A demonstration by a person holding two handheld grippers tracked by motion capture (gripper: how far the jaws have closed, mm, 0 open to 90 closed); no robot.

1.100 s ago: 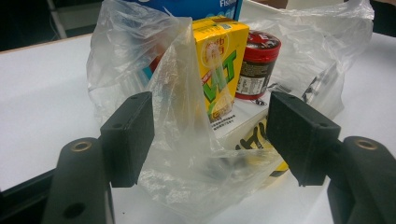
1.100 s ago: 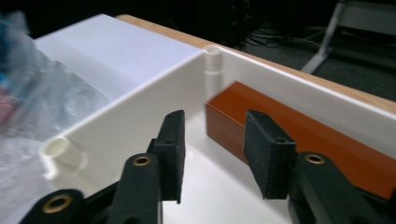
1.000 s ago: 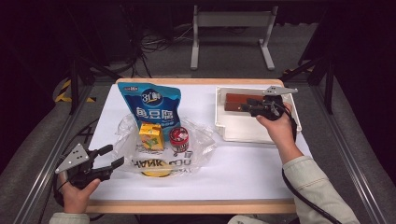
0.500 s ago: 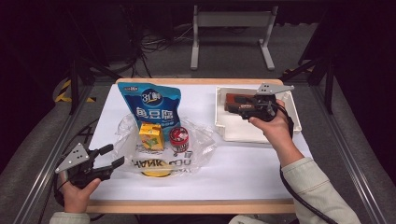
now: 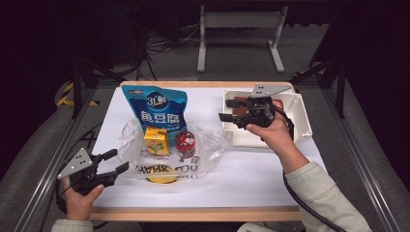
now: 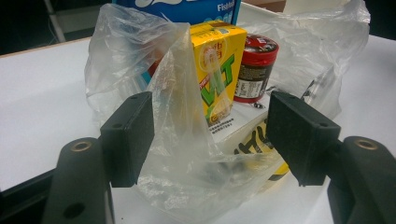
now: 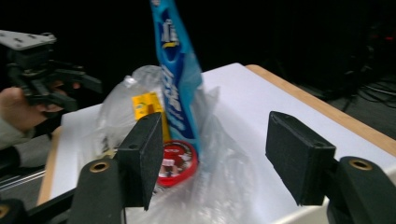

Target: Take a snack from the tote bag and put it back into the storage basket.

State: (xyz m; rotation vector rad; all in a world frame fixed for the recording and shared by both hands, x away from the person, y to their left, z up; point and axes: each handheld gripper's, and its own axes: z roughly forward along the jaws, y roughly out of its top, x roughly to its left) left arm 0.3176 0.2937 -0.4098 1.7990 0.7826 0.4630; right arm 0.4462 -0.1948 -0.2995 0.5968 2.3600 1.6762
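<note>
A clear plastic bag (image 5: 205,147) lies open on the white table. In it stand a yellow juice carton (image 5: 155,140) and a red-lidded can (image 5: 185,143), with a blue snack pouch (image 5: 155,108) upright behind them. My left gripper (image 5: 117,160) is open at the bag's near left edge. In the left gripper view a fold of the plastic bag (image 6: 187,140) rises in the gap between the jaws, unpinched, in front of the carton (image 6: 217,70) and can (image 6: 254,65). My right gripper (image 5: 226,109) hovers open at the left rim of the white tray (image 5: 300,116), facing the pouch (image 7: 177,79).
A brown item (image 5: 238,113) lies in the tray, mostly hidden by my right gripper. Bare white tabletop (image 5: 251,179) stretches in front of the tray and bag. The wooden table edge (image 5: 193,212) runs along the front. Metal rails flank both sides.
My right gripper has moved left from over the tray's middle to its left rim and now points at the bag. The left gripper has held still.
</note>
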